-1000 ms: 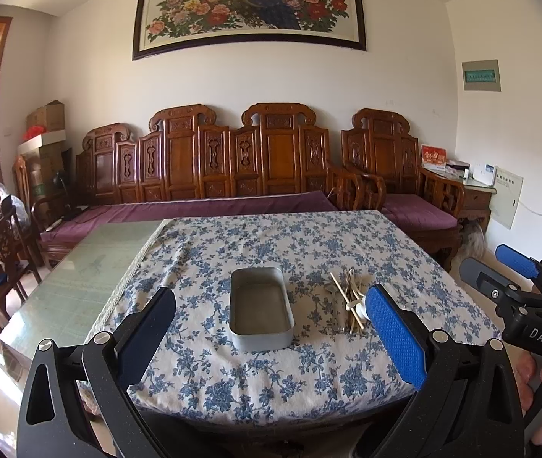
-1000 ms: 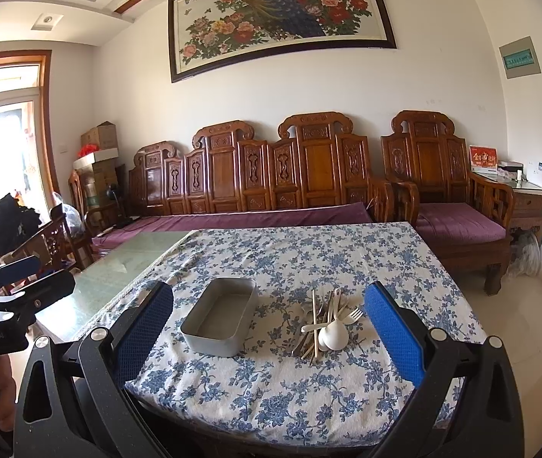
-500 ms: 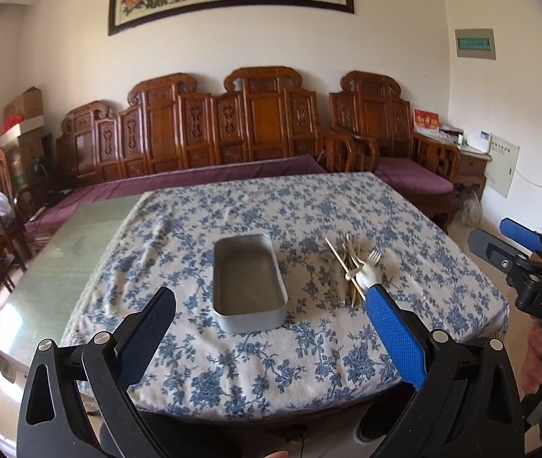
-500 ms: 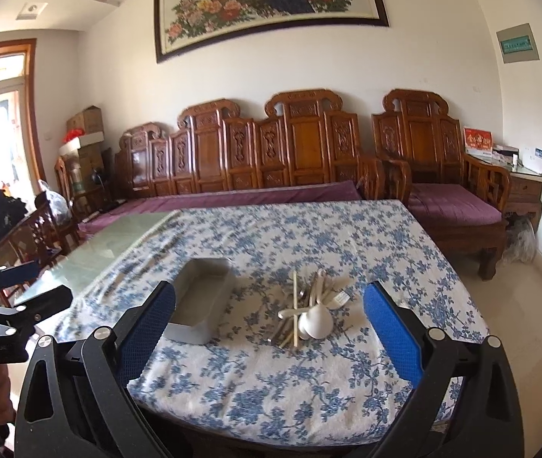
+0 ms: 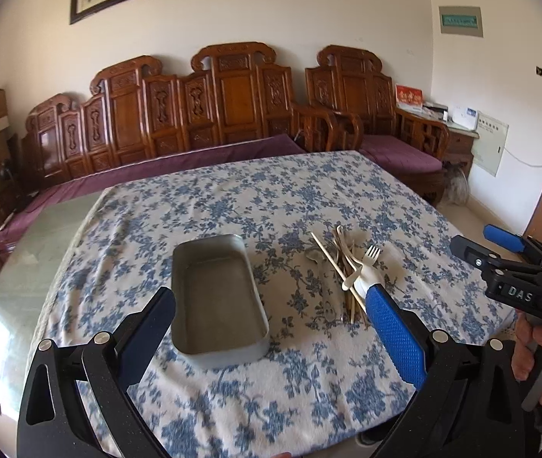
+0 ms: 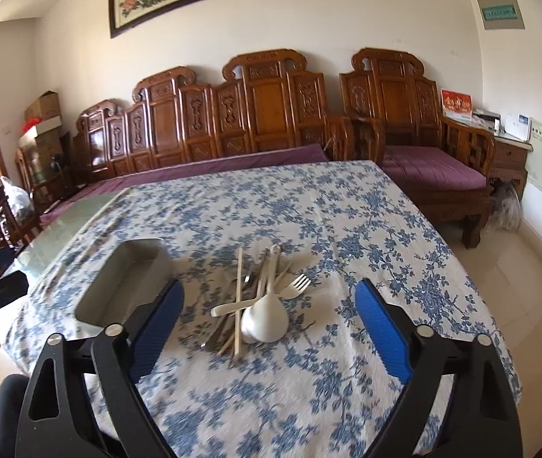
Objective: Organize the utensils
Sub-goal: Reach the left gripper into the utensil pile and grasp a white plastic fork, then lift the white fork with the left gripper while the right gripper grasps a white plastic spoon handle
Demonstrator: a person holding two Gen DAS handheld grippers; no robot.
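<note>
A grey metal tray [image 5: 217,294] lies empty on the blue-flowered tablecloth [image 5: 271,198]; it also shows in the right wrist view [image 6: 125,282]. Right of it lies a pile of utensils [image 5: 347,267]: chopsticks, a white fork and white spoons. In the right wrist view a white spoon [image 6: 265,318], a white fork [image 6: 295,286] and chopsticks [image 6: 238,297] lie in the pile. My left gripper [image 5: 271,332] is open and empty above the tray's near end. My right gripper [image 6: 269,322] is open and empty above the near end of the pile; it also shows at the right of the left wrist view [image 5: 488,246].
The table's near edge [image 5: 271,446] is just below the grippers. Bare glass tabletop [image 5: 22,259] lies left of the cloth. A carved wooden bench [image 5: 194,114] and armchair [image 6: 416,133] stand behind the table. Tiled floor [image 6: 530,267] is to the right.
Both grippers have moved forward and tilted down over the table. The tray and the utensil pile look larger and closer. Both stay open and empty.
</note>
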